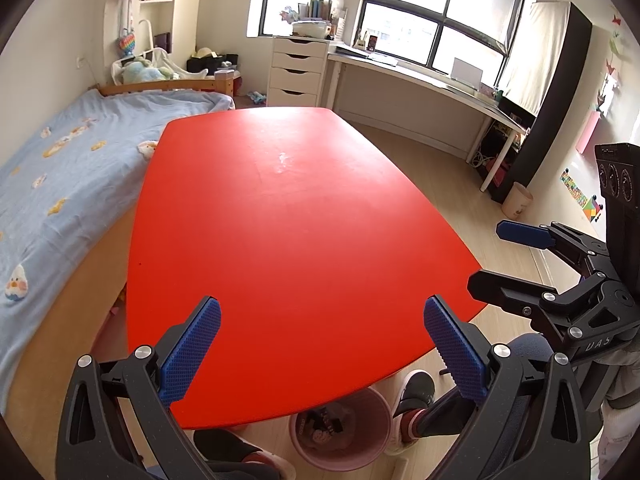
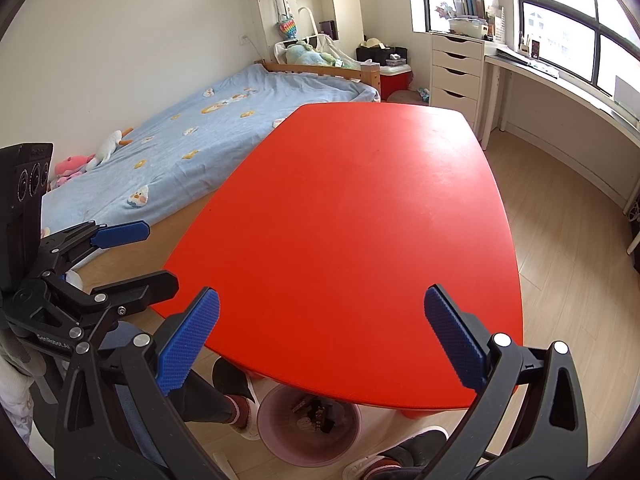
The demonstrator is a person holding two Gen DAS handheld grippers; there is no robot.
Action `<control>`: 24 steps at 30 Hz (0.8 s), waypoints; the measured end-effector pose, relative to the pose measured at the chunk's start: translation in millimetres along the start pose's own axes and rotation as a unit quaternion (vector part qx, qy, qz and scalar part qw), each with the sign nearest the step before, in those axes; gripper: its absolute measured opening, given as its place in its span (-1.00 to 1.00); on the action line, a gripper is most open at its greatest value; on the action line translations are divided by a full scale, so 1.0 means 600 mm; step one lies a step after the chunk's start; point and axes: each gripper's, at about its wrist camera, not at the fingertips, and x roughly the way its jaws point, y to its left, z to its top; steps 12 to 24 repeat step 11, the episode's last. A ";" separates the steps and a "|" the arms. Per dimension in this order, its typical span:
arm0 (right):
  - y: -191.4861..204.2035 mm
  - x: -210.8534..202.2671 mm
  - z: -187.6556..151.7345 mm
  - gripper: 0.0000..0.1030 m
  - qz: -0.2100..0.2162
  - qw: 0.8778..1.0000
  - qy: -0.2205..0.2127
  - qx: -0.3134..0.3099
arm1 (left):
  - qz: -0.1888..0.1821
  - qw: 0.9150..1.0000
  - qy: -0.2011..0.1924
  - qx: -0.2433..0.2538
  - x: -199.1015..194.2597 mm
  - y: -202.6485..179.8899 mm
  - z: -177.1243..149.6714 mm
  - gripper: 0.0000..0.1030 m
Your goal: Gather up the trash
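Trash sits in pink bin (image 1: pixel 340 432) under the near edge of the red counter (image 1: pixel 288 208): small dark wrappers, probably light, crinkly, pinchable at an edge. Left tongs (image 1: pixel 320 352) and right tongs (image 2: pixel 320 344) both spread, empty.

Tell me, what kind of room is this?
Most likely a child's bedroom. A bed with a blue duck-print cover holds plush toys, a low red table stands beside it, and a white drawer unit and long desk sit under the windows.
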 end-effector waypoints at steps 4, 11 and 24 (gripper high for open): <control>0.002 -0.001 0.002 0.95 0.000 1.000 0.000 0.000 | -0.005 1.000 -0.002 0.000 -0.001 -0.001 0.000 0.89; 0.003 -0.001 0.002 0.95 0.000 1.000 0.000 0.000 | 0.001 1.000 -0.004 0.009 -0.002 -0.003 -0.002 0.89; 0.003 -0.001 0.002 0.95 0.000 1.000 0.000 0.000 | 0.001 1.000 -0.004 0.009 -0.002 -0.003 -0.002 0.89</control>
